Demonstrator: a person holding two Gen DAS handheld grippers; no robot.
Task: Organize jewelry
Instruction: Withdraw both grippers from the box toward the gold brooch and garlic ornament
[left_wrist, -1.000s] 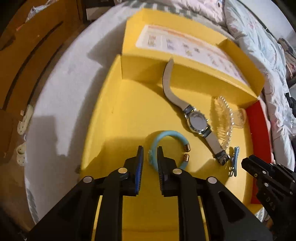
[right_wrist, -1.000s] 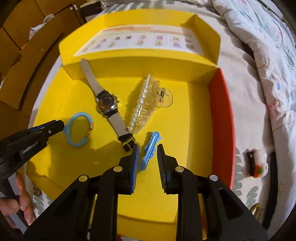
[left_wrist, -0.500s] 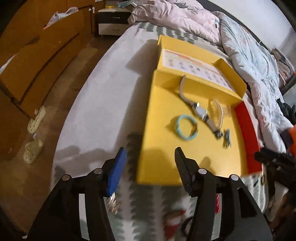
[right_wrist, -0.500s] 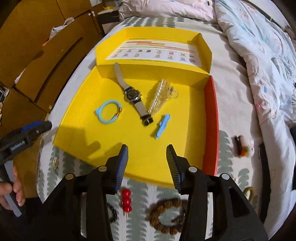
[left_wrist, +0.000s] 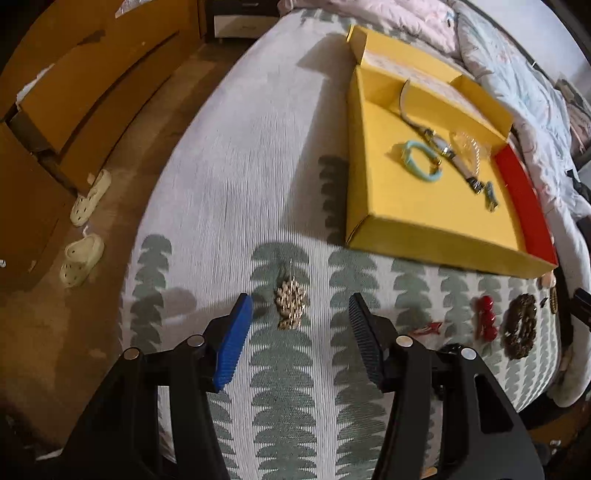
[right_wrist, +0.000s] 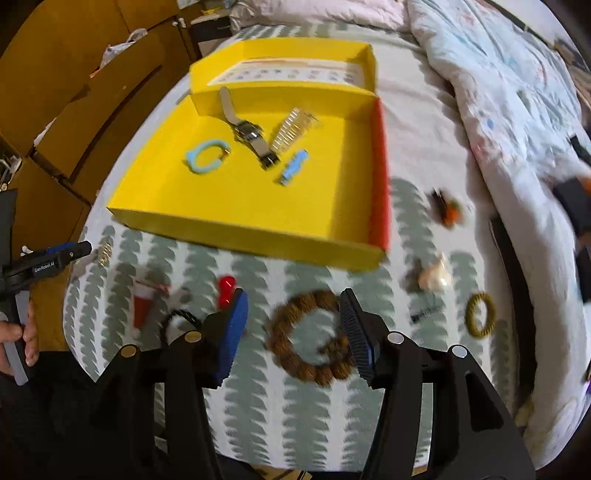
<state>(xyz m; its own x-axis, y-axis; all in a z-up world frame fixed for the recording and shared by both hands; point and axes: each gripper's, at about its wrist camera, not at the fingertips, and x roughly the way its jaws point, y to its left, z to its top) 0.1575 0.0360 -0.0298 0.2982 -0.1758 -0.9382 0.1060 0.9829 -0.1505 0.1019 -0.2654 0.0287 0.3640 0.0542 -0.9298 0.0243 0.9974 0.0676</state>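
My left gripper (left_wrist: 300, 306) hangs open over the patterned bedspread, with a gold bead cluster (left_wrist: 290, 308) lying below the gap between its fingers, untouched. My right gripper (right_wrist: 292, 302) has its jaws opening above a brown bead bracelet (right_wrist: 280, 339), which lies on the cover and is not gripped. Farther back, the yellow box (right_wrist: 240, 199) holds a light-blue bracelet (right_wrist: 205, 158), a watch (right_wrist: 249, 131), a clear pearl hair claw (right_wrist: 291, 127) and a blue clip (right_wrist: 293, 168). The left gripper (right_wrist: 70, 253) also shows at the left edge of the right wrist view.
Loose pieces lie on the bedspread in front of the box: red beads (right_wrist: 226, 288), a red clip (right_wrist: 144, 299), a black hair tie (right_wrist: 181, 317), an olive ring (right_wrist: 480, 314) and a shell clip (right_wrist: 436, 277). Slippers (left_wrist: 83, 254) sit on the floor at left. A duvet (right_wrist: 517, 110) is bunched at right.
Both grippers have pulled back out of the box toward the near edge of the bed and opened. The light-blue bracelet and the blue clip stay behind in the box.
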